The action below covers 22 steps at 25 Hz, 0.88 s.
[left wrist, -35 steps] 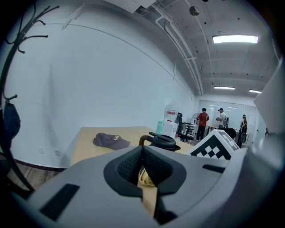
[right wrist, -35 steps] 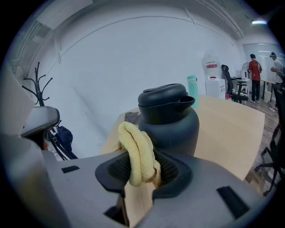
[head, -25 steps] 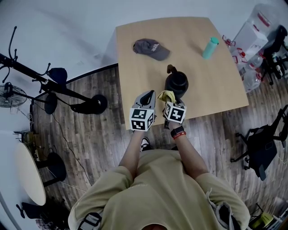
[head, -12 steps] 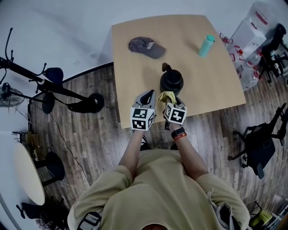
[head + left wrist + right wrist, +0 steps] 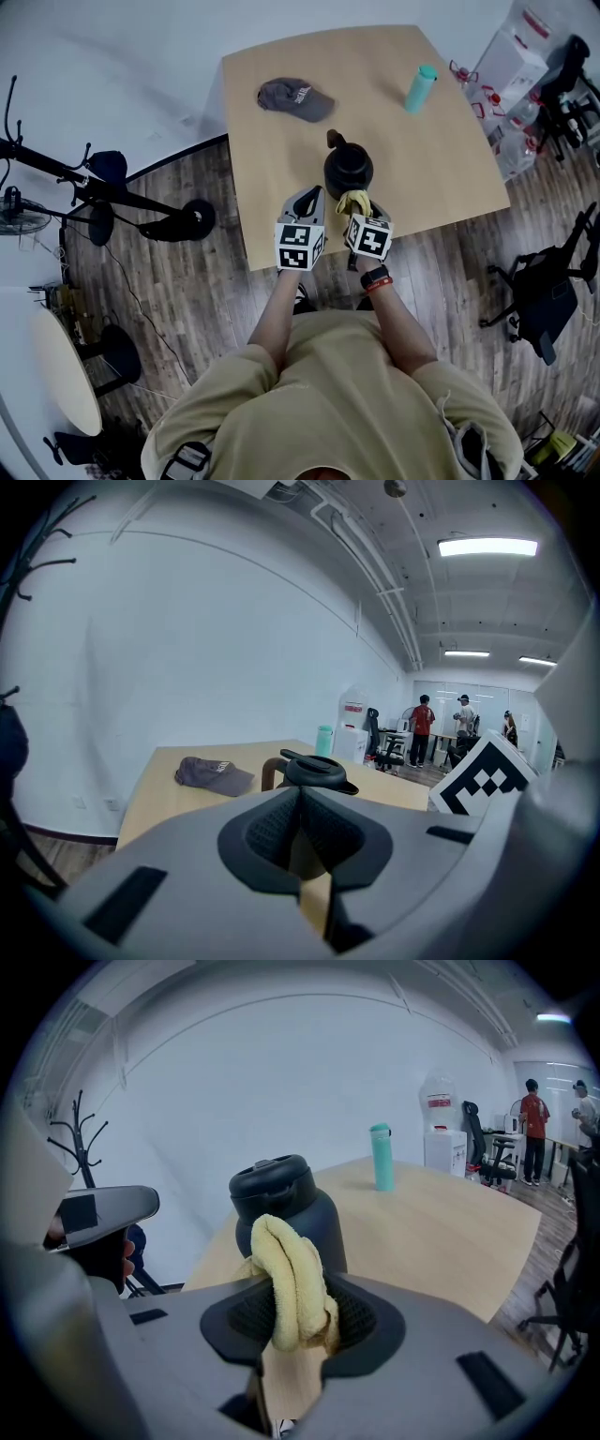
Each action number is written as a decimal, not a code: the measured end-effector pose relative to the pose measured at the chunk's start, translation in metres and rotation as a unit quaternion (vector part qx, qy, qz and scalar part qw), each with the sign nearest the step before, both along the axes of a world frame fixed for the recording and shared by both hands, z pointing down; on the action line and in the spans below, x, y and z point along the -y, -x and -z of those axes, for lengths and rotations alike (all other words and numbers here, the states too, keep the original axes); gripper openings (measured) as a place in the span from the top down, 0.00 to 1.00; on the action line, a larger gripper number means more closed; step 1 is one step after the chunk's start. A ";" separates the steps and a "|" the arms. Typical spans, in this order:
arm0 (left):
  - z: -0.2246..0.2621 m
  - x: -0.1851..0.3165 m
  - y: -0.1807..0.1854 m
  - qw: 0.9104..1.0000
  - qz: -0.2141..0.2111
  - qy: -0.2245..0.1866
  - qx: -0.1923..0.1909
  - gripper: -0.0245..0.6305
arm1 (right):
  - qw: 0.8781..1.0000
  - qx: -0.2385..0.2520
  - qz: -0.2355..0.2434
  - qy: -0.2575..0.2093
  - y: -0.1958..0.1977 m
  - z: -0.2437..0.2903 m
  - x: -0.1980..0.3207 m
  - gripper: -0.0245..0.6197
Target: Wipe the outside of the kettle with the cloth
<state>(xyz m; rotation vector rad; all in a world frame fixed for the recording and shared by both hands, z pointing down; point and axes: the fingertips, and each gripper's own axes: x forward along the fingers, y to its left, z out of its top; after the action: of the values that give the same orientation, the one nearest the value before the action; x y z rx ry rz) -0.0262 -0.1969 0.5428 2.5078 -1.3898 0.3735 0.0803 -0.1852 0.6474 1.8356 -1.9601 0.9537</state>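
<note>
Counts: 1 kettle, 1 cloth, 1 cap, 1 bottle, 1 table, 2 grippers.

Kettle [image 5: 349,171]: matte black, round squat body, black lid on, brown curved handle on one side. It stands upright on the light wood table [image 5: 441,159], towards the near edge and roughly mid-width, just beyond both grippers. The left gripper view shows the lid with a lip jutting right.

Cloth [image 5: 354,202]: yellow terry, bunched into a folded roll. It is pinched in the right gripper [image 5: 359,208], whose jaws are clamped on it, with the fold sticking up above the pads. In the right gripper view the cloth sits right in front of the kettle body. Can't tell if it touches the kettle.

Left gripper [image 5: 307,199]: jaw tips pressed together with nothing between them. It is held just beside the right gripper, over the table's near edge, and points at the kettle.

Cap [image 5: 295,98]: grey, lying on the far left part of the table, well apart from the kettle.

Bottle [image 5: 421,88]: teal, upright, on the far right of the table, also well apart.

Left gripper view: three people stand far back in the room, one in a red top [image 5: 424,722].
</note>
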 end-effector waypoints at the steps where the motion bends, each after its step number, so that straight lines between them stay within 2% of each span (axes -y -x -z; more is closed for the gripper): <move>1: -0.001 0.001 -0.003 1.000 -0.002 0.001 -0.001 0.93 | 1.000 -0.004 -0.001 0.000 -0.004 0.000 0.000 0.76; 12: -0.006 0.006 -0.034 1.000 -0.006 0.004 -0.013 0.92 | 1.000 -0.023 -0.018 -0.007 -0.059 -0.001 0.013 0.76; 22: -0.008 0.011 -0.040 1.000 0.024 0.000 -0.010 0.92 | 0.999 -0.041 0.013 -0.006 -0.078 -0.009 0.035 0.76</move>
<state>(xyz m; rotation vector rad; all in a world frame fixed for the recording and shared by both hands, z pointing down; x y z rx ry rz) 0.0134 -0.2079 0.5510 2.4663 -1.4382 0.3382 0.1586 -0.2204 0.6569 1.8213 -1.9390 0.8474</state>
